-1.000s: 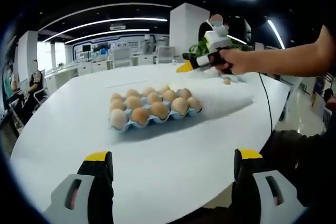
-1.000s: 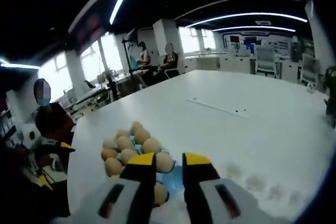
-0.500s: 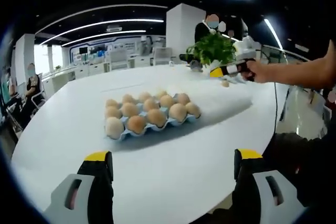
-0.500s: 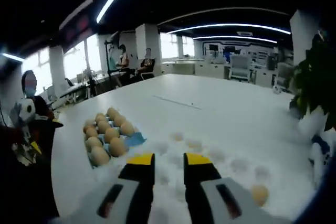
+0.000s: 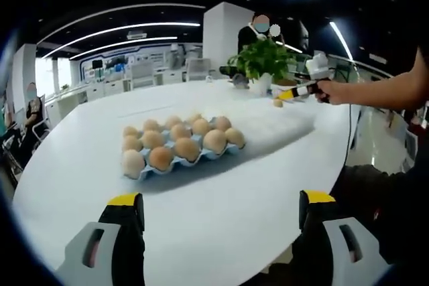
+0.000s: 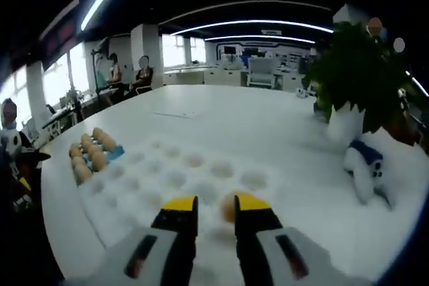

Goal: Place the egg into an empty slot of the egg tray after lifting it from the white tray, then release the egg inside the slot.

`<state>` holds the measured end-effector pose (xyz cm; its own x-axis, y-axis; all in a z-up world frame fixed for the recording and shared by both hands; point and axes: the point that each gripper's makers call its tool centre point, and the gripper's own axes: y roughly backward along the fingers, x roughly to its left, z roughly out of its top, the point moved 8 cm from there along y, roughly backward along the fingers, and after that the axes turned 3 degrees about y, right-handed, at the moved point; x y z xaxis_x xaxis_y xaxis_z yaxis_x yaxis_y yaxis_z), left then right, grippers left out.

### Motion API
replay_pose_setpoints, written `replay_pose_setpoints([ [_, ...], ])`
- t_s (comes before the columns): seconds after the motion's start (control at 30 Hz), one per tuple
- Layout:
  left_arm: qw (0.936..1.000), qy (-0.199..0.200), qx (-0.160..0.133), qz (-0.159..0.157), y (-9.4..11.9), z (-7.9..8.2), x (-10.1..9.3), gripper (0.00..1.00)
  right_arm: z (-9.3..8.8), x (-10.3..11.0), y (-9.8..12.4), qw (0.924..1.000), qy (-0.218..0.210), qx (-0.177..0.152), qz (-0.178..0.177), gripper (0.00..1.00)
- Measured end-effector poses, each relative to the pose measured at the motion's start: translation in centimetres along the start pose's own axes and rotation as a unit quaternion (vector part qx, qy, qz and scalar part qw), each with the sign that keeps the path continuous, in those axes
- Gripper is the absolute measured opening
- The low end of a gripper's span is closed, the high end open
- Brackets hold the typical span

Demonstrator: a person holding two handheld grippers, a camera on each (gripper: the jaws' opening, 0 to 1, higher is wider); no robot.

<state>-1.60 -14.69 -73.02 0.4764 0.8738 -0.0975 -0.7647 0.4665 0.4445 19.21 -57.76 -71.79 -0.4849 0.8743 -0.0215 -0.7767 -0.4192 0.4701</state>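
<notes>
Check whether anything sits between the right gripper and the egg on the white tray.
Nothing visible does. In the right gripper view the right gripper is right at the egg, which lies in a dimple of the white tray just beyond the tips. The potted plant and the small toy stand off to one side.

Potted plant (image 6: 355, 82) and plush toy (image 6: 365, 169) on white table (image 5: 221, 199) — seated people (image 6: 127, 75) beyond.

Right gripper view: egg (image 6: 228, 207) partly hidden behind the right gripper (image 6: 213, 207) fingertips; contact with the jaws can't be told. Egg tray (image 6: 93, 155) small, its slots not resolvable. Left gripper view: white tray (image 5: 281, 122) washed out, dimples unreadable; right gripper (image 5: 287, 95) tiny, jaw gap indistinct.
</notes>
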Motion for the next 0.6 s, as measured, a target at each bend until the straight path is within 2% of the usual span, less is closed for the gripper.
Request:
replay_pose_setpoints([
  [0.13,1.0000,-0.005,0.002,-0.003,-0.6,0.4,0.2,0.98,-0.2,-0.9,-0.9,0.9993,-0.017,0.025,-0.021,0.21],
  [0.5,1.0000,-0.002,0.003,0.009,-0.9,0.8,1.1,0.97,-0.4,-2.2,-4.4,0.9965,0.008,0.072,-0.042,0.27],
  [0.6,0.9999,0.001,0.003,0.012,-0.8,0.7,1.1,0.97,-0.3,-2.8,-5.0,0.9970,-0.008,0.062,-0.045,0.27],
])
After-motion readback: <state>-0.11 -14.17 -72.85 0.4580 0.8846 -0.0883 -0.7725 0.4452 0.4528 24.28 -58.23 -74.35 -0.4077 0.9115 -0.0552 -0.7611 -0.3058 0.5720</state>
